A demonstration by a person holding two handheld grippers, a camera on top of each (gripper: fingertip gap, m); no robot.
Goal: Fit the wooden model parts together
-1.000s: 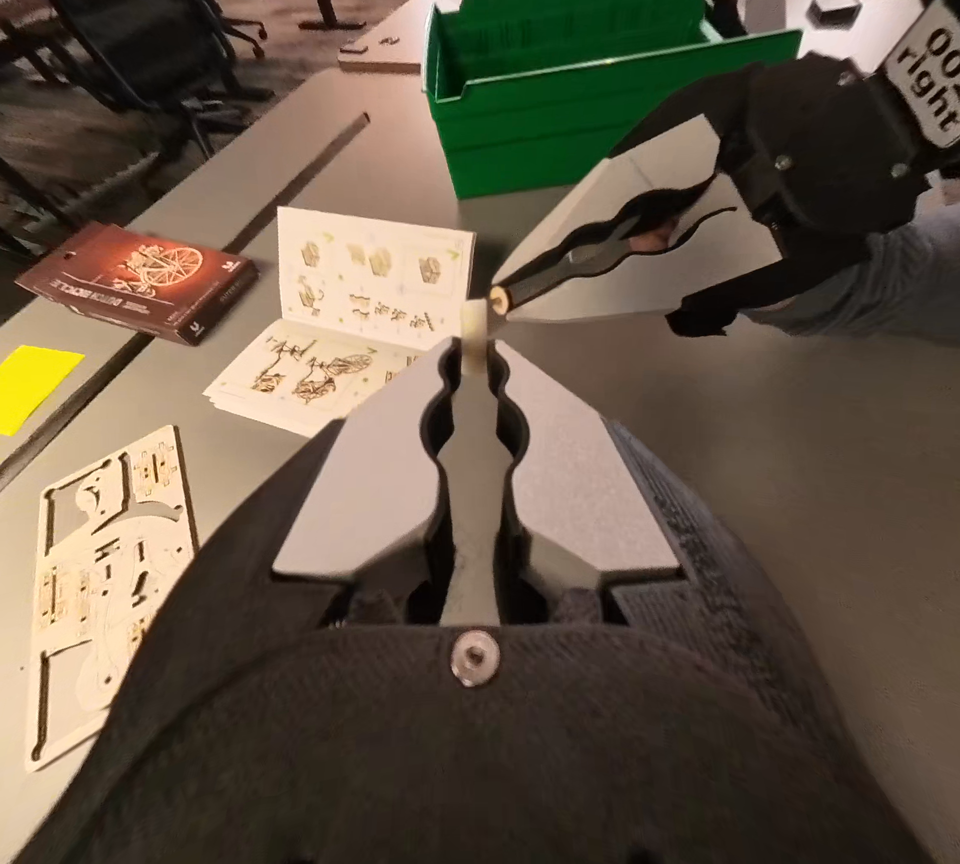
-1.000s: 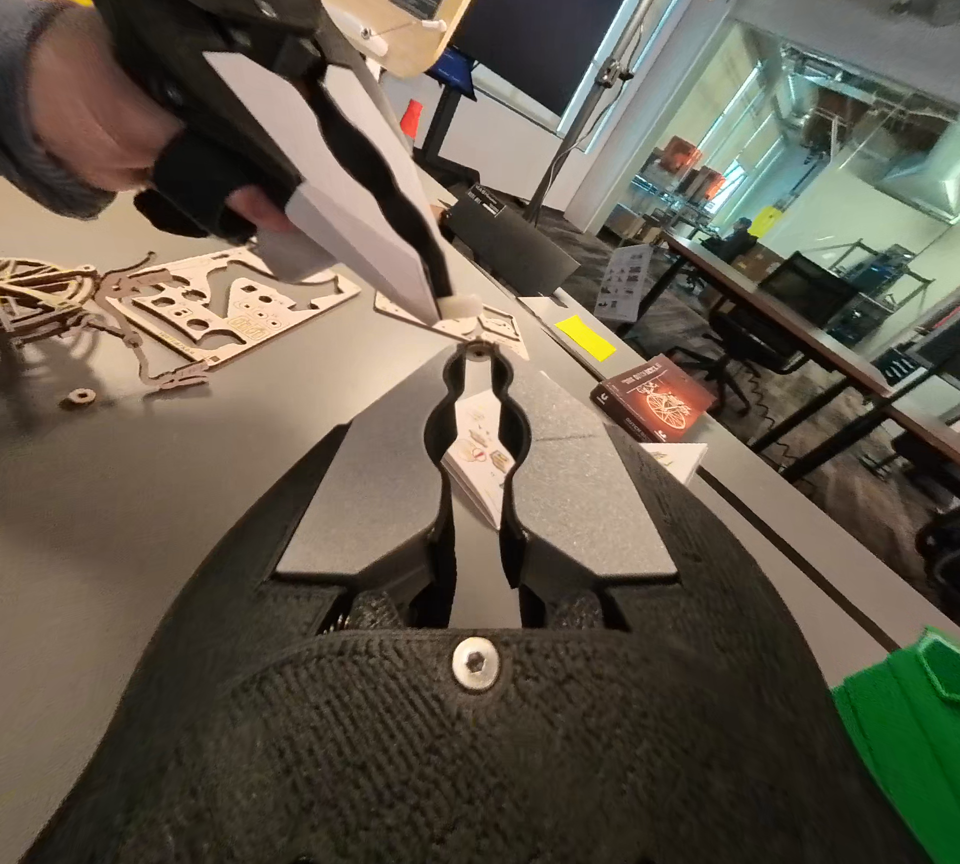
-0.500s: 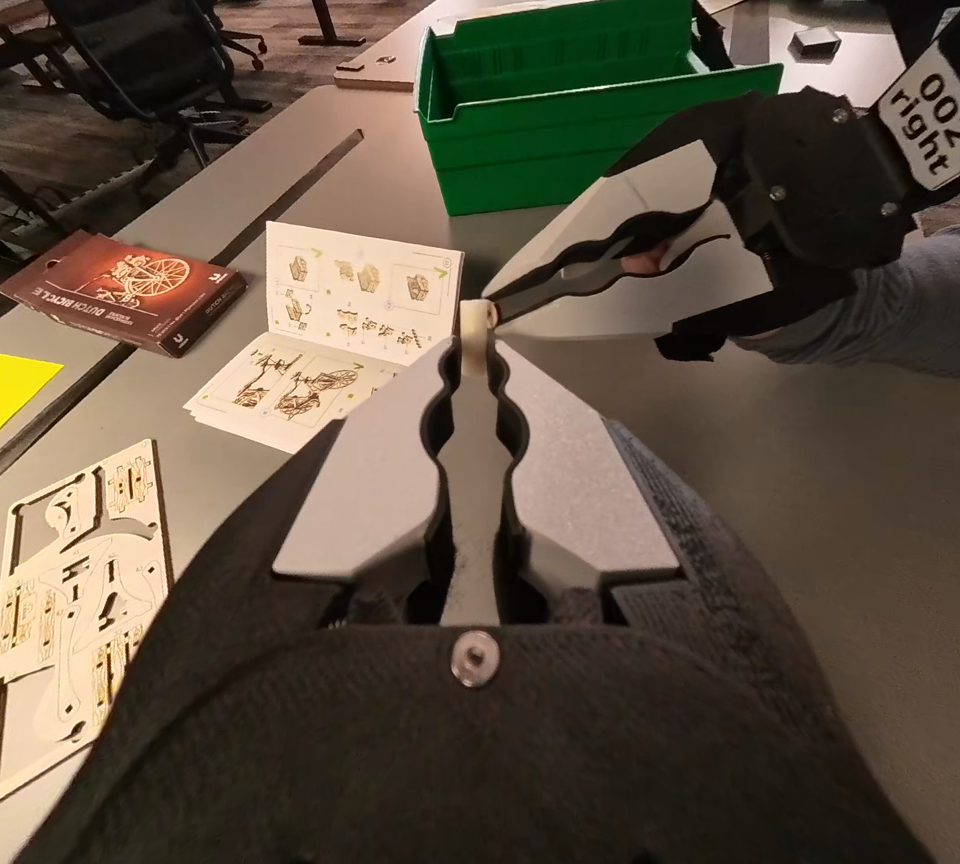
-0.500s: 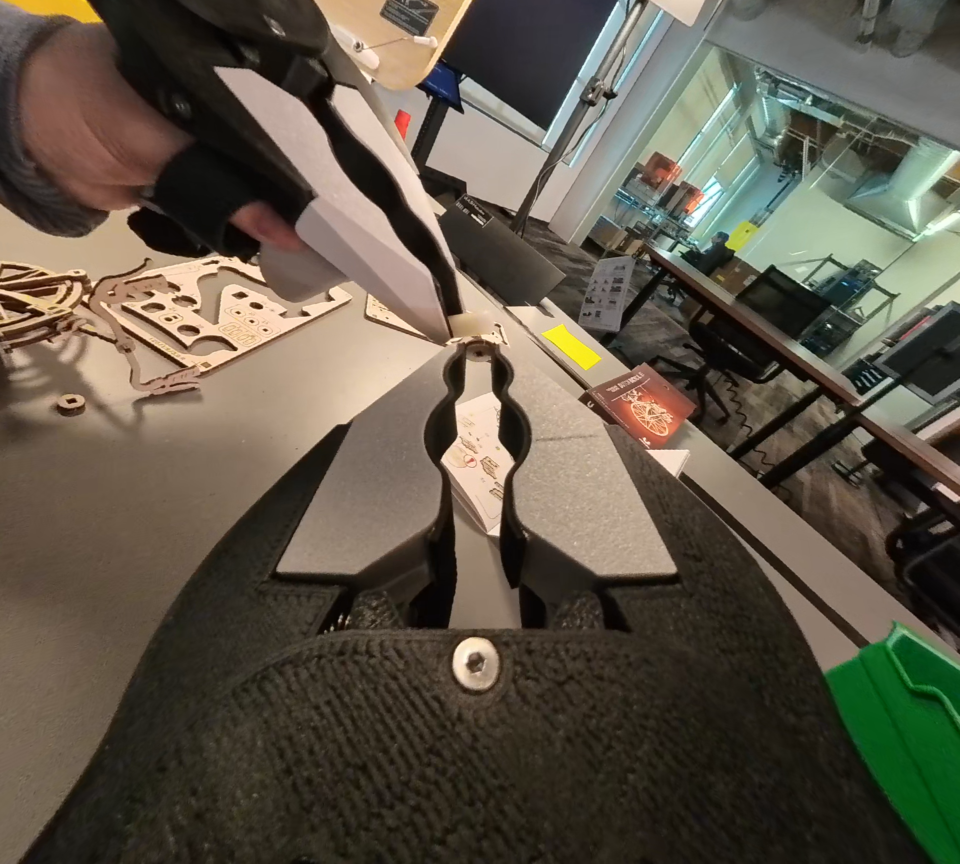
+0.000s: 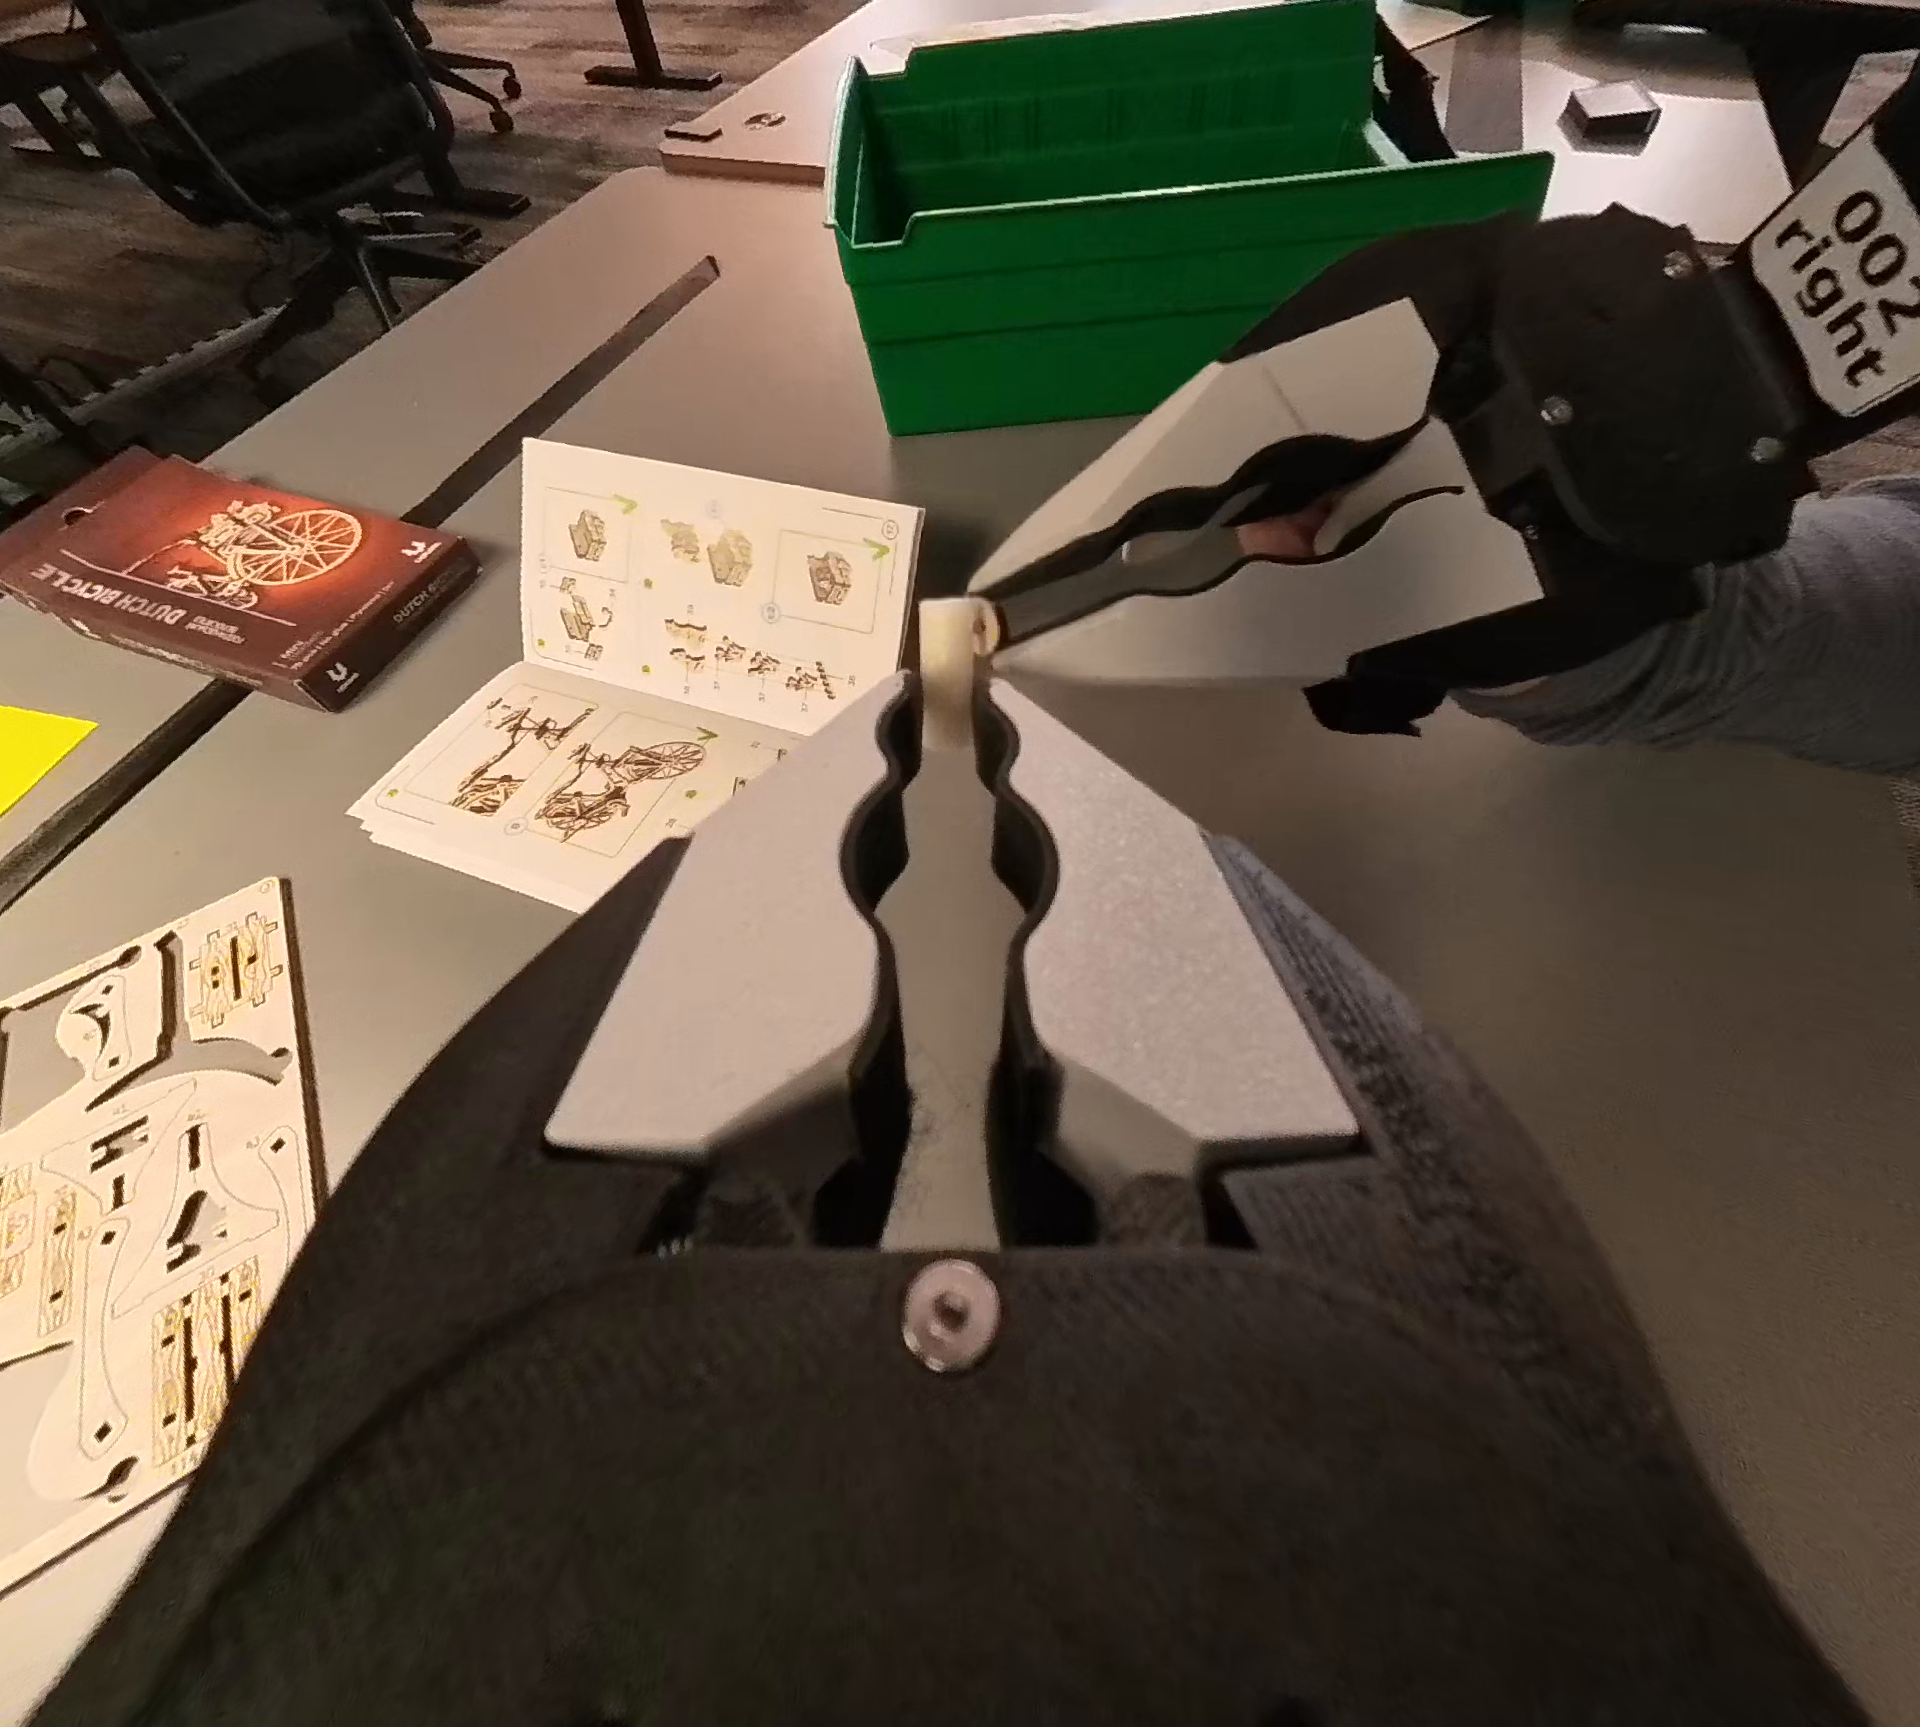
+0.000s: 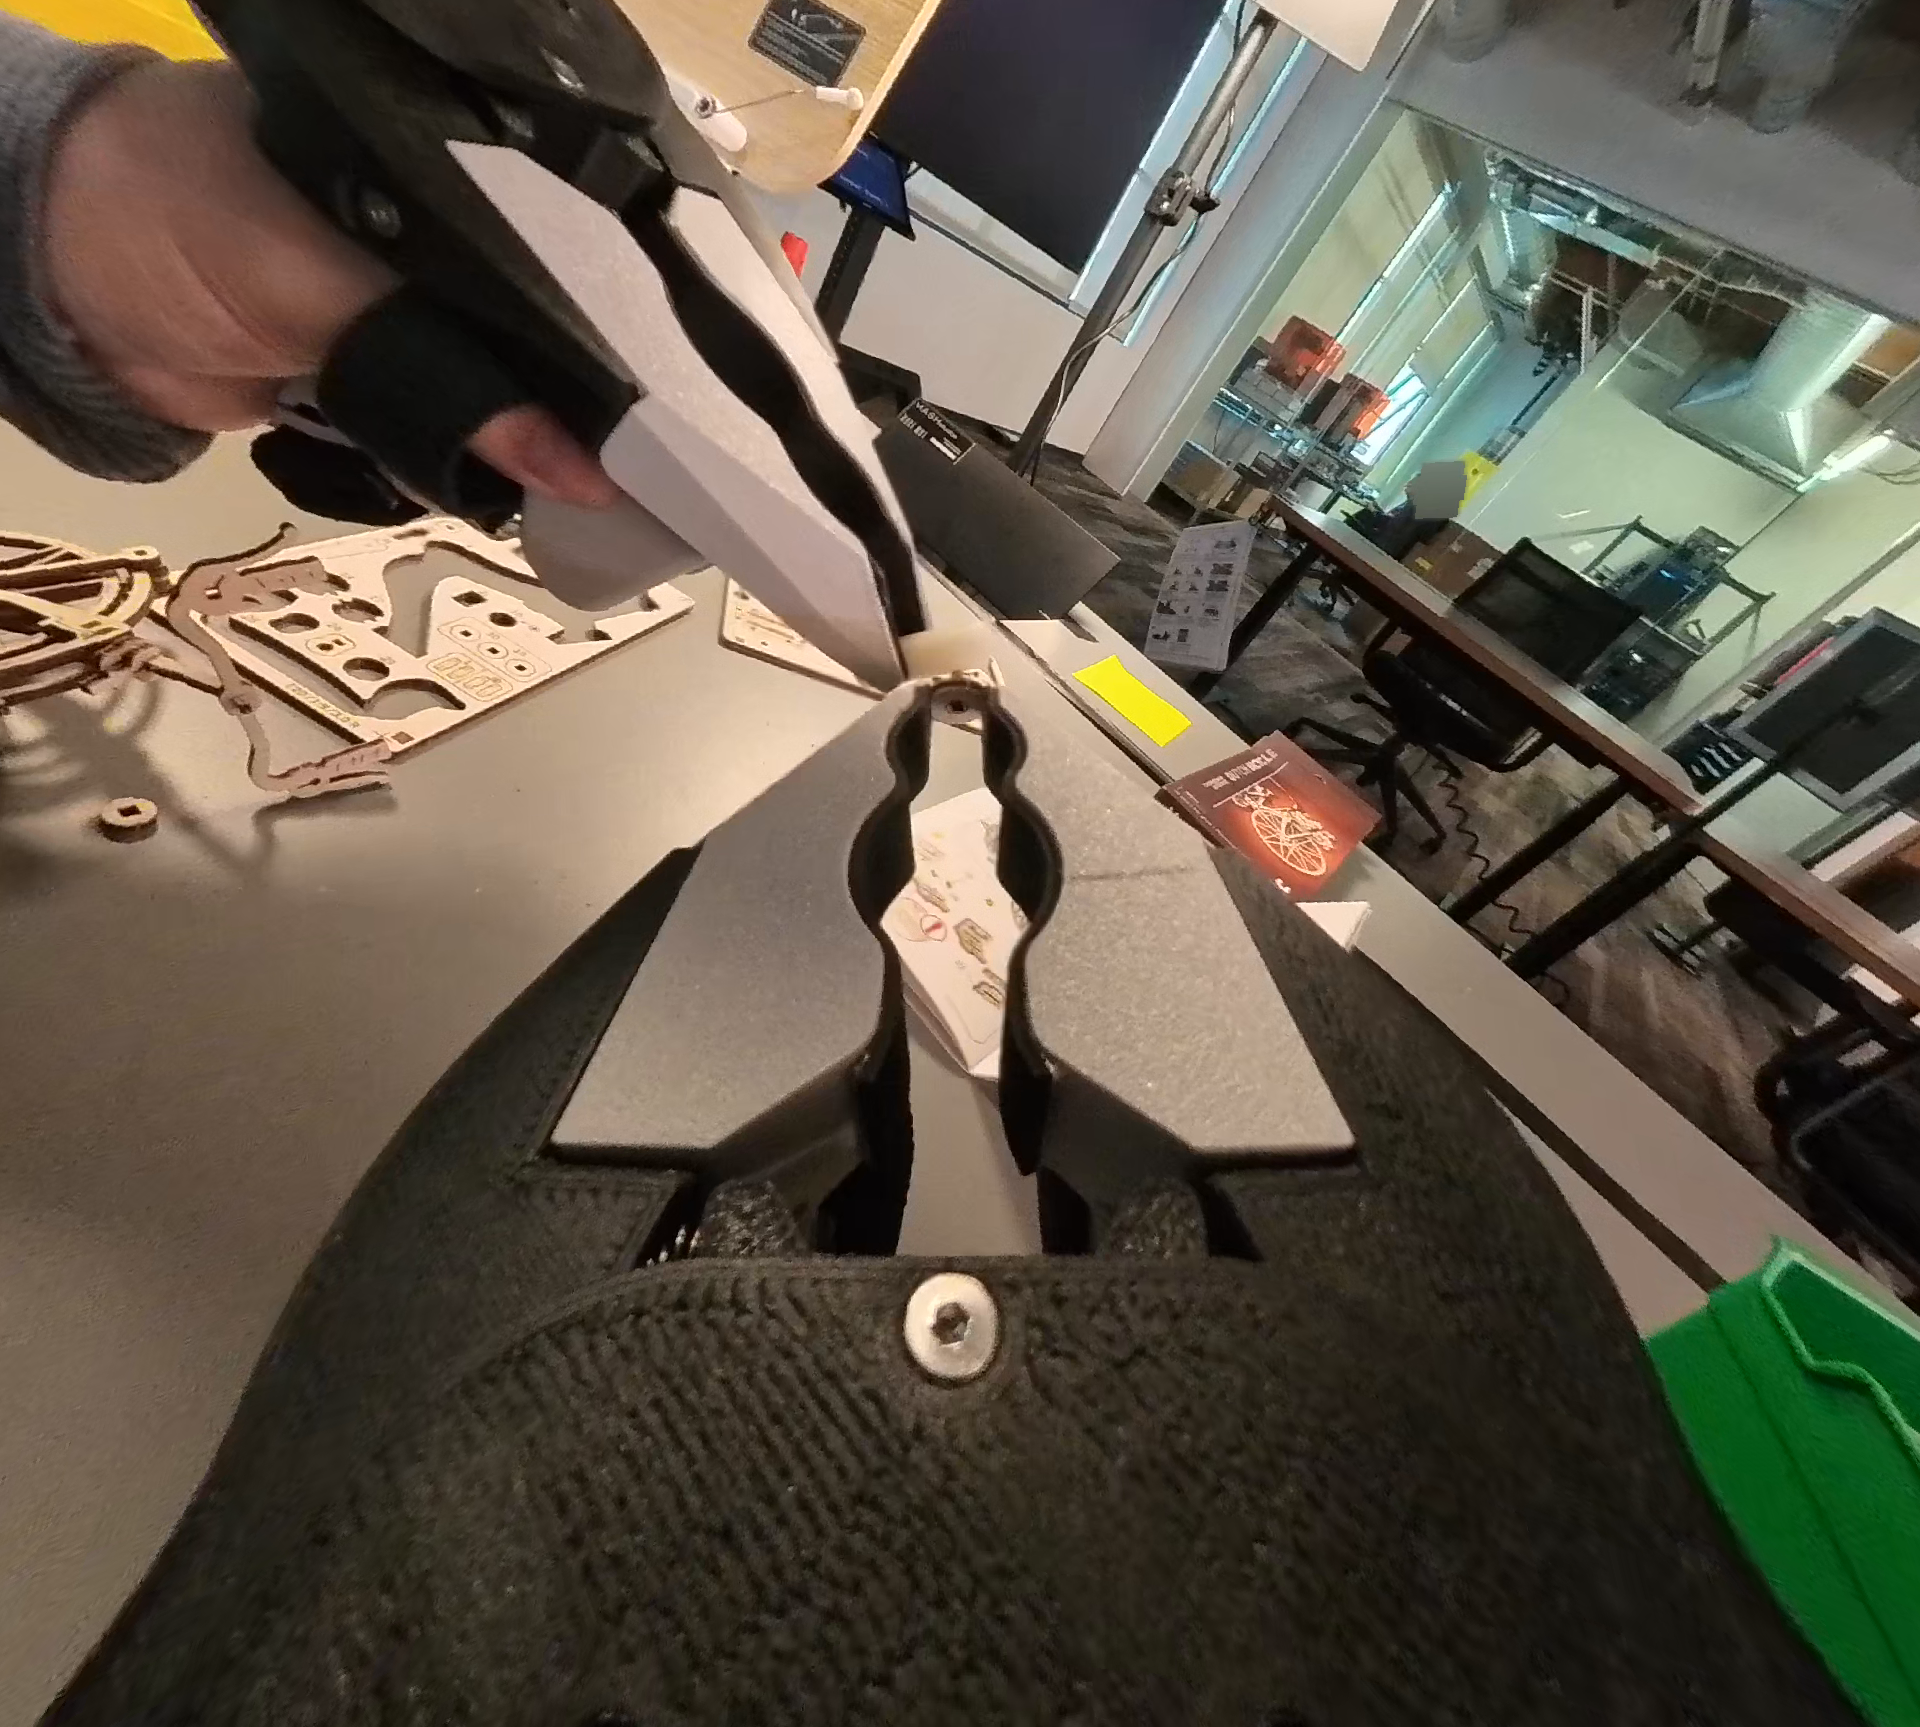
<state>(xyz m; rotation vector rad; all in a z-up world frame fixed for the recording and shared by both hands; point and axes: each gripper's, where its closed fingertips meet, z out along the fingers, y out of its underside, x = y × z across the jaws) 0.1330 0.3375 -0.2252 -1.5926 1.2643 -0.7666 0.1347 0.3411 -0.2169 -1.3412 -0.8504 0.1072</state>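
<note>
Wooden model parts meet in mid-air above the grey table (image 5: 1558, 1002): a pale block (image 5: 948, 669) is pinched at the tips of the left gripper (image 5: 948, 711), closed on it, while the right gripper (image 6: 951, 703), also closed, holds a tiny round piece (image 6: 953, 698) against the block's side. Behind lie an open instruction booklet (image 5: 665, 638), a brown box (image 5: 229, 565), a punched wooden sheet (image 5: 135, 1158) and a green bin (image 5: 1143, 264).
</note>
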